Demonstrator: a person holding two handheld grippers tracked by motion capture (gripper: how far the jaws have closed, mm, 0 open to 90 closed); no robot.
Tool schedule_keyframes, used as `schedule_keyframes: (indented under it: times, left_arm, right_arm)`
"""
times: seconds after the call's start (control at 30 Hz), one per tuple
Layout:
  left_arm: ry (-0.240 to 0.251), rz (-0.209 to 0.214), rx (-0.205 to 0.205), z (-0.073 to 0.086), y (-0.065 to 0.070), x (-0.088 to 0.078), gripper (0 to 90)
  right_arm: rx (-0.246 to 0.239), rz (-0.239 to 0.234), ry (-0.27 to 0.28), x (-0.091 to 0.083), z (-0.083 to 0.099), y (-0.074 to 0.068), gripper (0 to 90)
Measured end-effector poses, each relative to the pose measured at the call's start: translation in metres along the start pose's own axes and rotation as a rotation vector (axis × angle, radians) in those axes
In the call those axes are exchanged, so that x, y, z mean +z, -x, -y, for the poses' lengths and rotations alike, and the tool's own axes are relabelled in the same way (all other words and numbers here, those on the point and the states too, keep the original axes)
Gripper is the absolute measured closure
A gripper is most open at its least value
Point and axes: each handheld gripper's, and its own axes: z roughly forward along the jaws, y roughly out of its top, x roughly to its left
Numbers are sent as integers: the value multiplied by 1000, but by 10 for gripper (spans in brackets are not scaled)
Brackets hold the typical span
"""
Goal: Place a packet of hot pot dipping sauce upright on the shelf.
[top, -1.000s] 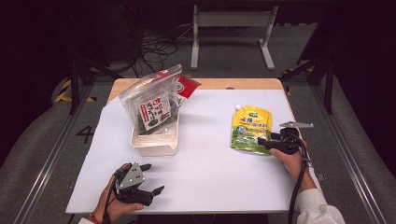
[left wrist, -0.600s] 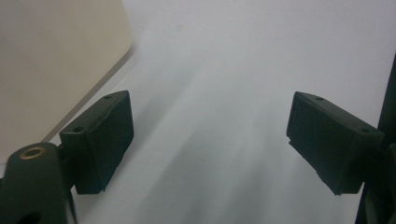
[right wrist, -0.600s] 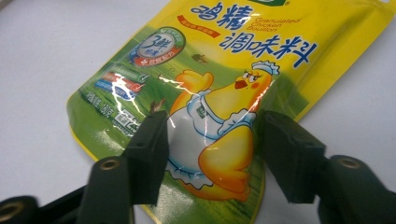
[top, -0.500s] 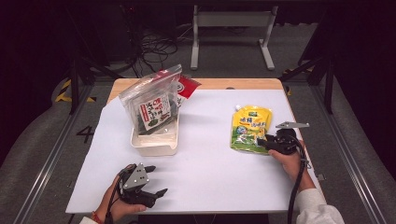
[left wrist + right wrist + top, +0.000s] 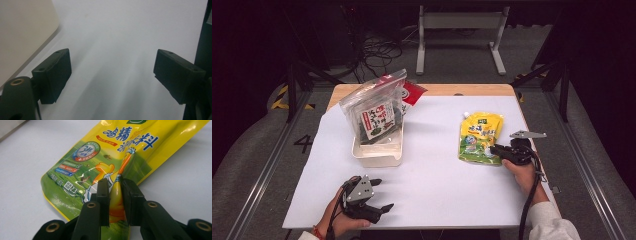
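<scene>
While the right gripper point(image 5: 497, 150) rests at the worktop's point(image 5: 437, 200) right side, its fingers point(image 5: 103, 192) have just been closing and now pinch the lower edge of the yellow pouch point(image 5: 117, 152), which seems to lie flat. Near the front edge, the left gripper point(image 5: 381, 195) sits with fingers point(image 5: 53, 75) spread wide, just beside the white tray point(image 5: 377, 159).

L gripper point(image 5: 379, 195) jaws wide; R gripper point(image 5: 495, 151) jaws just closed.
</scene>
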Motion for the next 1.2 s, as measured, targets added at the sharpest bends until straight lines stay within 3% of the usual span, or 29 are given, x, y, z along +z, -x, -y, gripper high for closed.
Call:
schedule_keyframes:
  times: [0.27,0.47,0.7,0.83,0.93,1.03,1.1,1.13,1.2]
  left_arm:
    - [14,18,-18,-1,0,-1,156]
    - [35,80,-48,-5,4,4,156]
    - [12,115,-17,-19,16,22,161]
    - [-20,116,30,-29,21,35,162]
    - [-27,123,18,-35,20,43,157]
    - [-19,143,-6,-43,16,50,148]
    - [-28,141,-8,-46,14,54,148]
    - [-34,139,3,-47,13,57,147]
    - [-48,137,11,-48,13,62,145]
  right_arm:
    - [-35,-72,-7,-5,3,-13,788]
    - [-88,-145,-28,-16,12,-33,790]
    - [-156,-271,-55,-24,25,-67,801]
    - [-186,-310,-84,-22,33,-86,800]
    - [-182,-337,-87,-22,36,-90,796]
    - [-174,-339,-97,-22,36,-89,748]
    - [-176,-320,-102,-21,34,-88,627]
    - [-168,-290,-104,-19,33,-87,575]
    - [-143,-280,-108,-15,30,-85,484]
